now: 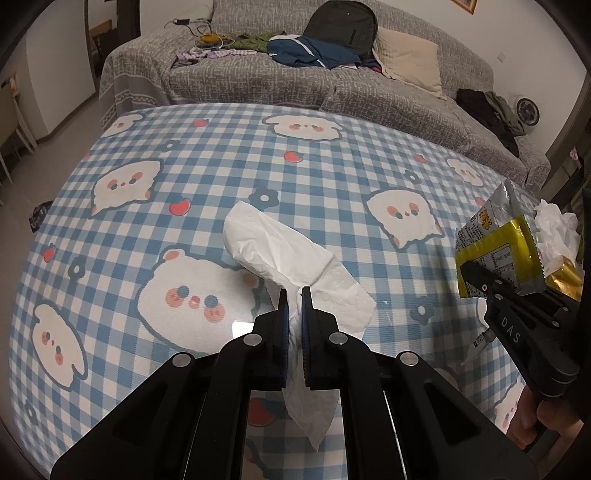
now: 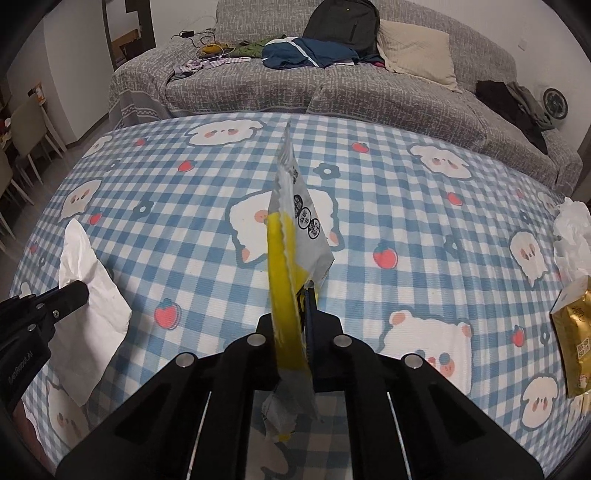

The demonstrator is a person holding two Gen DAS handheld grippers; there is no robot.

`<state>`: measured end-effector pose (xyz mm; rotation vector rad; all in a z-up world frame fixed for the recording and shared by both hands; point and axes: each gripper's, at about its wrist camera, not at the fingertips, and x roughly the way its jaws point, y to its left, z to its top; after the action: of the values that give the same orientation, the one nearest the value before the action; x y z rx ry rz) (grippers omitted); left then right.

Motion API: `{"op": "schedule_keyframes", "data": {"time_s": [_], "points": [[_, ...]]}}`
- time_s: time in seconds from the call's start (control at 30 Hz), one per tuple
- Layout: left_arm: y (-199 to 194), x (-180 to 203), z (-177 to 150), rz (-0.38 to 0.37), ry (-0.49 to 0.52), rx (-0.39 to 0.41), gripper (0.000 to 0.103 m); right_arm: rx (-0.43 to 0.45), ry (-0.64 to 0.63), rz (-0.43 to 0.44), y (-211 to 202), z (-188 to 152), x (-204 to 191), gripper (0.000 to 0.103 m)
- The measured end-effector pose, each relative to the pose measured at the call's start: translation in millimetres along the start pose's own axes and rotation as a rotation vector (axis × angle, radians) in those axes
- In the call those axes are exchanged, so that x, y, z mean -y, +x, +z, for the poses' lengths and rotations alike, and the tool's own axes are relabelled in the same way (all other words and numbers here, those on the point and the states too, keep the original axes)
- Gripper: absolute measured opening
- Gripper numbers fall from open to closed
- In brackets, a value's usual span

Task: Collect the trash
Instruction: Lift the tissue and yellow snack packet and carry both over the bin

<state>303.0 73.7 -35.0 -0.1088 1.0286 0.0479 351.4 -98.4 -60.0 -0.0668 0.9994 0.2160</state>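
My left gripper (image 1: 294, 295) is shut on a white tissue (image 1: 280, 251), held just above the blue checked tablecloth (image 1: 207, 162); the tissue also shows at the left of the right wrist view (image 2: 92, 295). My right gripper (image 2: 301, 295) is shut on a yellow and silver snack wrapper (image 2: 295, 221), which stands up on edge between the fingers. The same wrapper (image 1: 495, 243) and right gripper (image 1: 476, 273) show at the right of the left wrist view. A crumpled white tissue (image 2: 572, 236) and a gold packet (image 2: 572, 332) lie at the table's right edge.
A grey sofa (image 1: 295, 81) stands behind the table with a backpack (image 1: 343, 22), clothes (image 1: 306, 51), a cushion (image 1: 410, 59) and cables on it. Chairs (image 2: 26, 140) stand at the far left. A small dark item (image 1: 38, 216) lies on the floor left.
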Motion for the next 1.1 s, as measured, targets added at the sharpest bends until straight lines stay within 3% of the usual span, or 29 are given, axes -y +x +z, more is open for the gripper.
{"op": "schedule_keyframes", "data": {"time_s": [0.53, 1.1], "points": [[-47.5, 34.3, -39.2, -0.003, 0.037, 0.012, 0.005, 0.031, 0.037, 0.001, -63.6, -43.2, 21.4, 0.005], [-99.0, 39.0, -99.4, 0.019, 0.050, 0.024, 0.005, 0.061, 0.027, -0.014, -118.2, -97.4, 16.5, 0.005]]}}
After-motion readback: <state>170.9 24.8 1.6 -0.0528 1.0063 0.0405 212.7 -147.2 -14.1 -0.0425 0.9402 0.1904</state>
